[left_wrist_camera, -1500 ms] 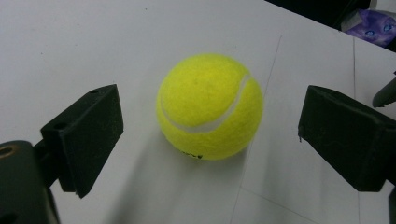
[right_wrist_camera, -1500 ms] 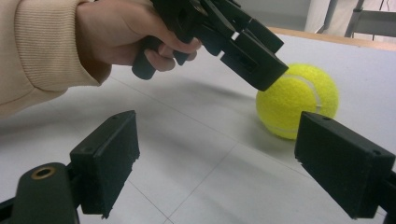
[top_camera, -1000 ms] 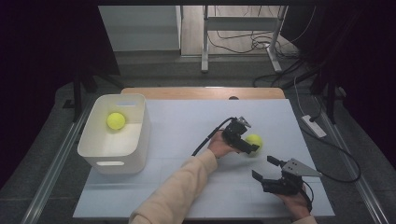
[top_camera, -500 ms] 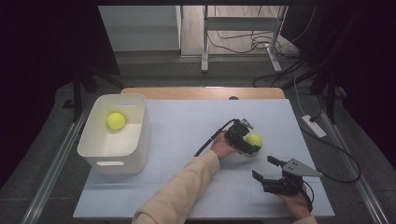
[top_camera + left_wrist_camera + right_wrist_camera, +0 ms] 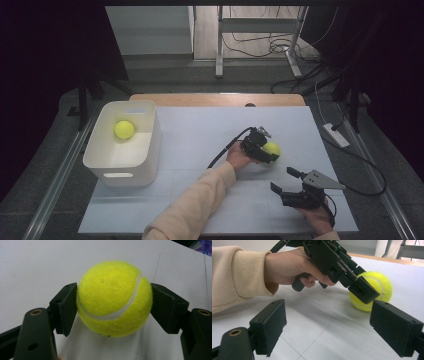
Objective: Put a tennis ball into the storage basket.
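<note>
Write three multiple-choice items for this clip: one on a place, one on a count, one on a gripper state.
1. Where does the tennis ball sit that is not in the bin?
A. between the left gripper's jaws
B. on the floor
C. under the right gripper

2. How many tennis balls show in the high view?
A. one
B. two
C. four

3. How is the right gripper?
A. shut on a ball
B. open and empty
C. shut on a cable

Answers:
1 A: the left gripper has a pad against each side of the ball, on the table.
2 B: one at that gripper, a second ball in the white bin.
3 B: its jaws stand apart with only table between them.
</note>
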`<action>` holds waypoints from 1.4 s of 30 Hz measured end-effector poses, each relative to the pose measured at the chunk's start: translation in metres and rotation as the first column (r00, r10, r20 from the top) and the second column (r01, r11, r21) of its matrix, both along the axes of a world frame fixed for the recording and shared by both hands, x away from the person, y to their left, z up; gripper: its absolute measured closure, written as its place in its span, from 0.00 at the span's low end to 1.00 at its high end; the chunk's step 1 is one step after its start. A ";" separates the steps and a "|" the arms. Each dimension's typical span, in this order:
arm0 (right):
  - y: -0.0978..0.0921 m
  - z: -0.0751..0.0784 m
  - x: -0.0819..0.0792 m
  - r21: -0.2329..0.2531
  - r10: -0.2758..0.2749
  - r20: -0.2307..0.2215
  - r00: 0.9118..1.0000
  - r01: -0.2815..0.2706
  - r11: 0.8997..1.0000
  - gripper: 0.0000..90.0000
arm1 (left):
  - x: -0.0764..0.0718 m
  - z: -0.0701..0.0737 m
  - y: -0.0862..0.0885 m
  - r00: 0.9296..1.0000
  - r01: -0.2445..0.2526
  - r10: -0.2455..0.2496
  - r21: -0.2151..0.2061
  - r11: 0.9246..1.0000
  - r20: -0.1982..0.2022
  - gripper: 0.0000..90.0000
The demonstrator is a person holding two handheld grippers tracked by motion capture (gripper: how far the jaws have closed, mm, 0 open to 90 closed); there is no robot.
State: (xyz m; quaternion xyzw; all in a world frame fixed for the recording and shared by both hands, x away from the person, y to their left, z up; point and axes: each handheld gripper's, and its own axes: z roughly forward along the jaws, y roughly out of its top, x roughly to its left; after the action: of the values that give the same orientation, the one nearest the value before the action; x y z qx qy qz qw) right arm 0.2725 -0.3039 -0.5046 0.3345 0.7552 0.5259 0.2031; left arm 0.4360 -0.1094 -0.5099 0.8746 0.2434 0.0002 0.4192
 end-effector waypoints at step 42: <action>0.005 -0.001 0.001 -0.017 0.004 -0.001 1.000 -0.004 1.000 0.15 | -0.017 0.034 0.054 0.996 -0.062 0.065 -0.049 0.997 0.056 0.31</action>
State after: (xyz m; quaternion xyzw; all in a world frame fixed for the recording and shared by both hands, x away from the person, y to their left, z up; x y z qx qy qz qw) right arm 0.2732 -0.2990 -0.5056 0.3313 0.7605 0.5196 0.2046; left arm 0.4189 -0.0552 -0.4757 0.8559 0.2588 0.0332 0.4465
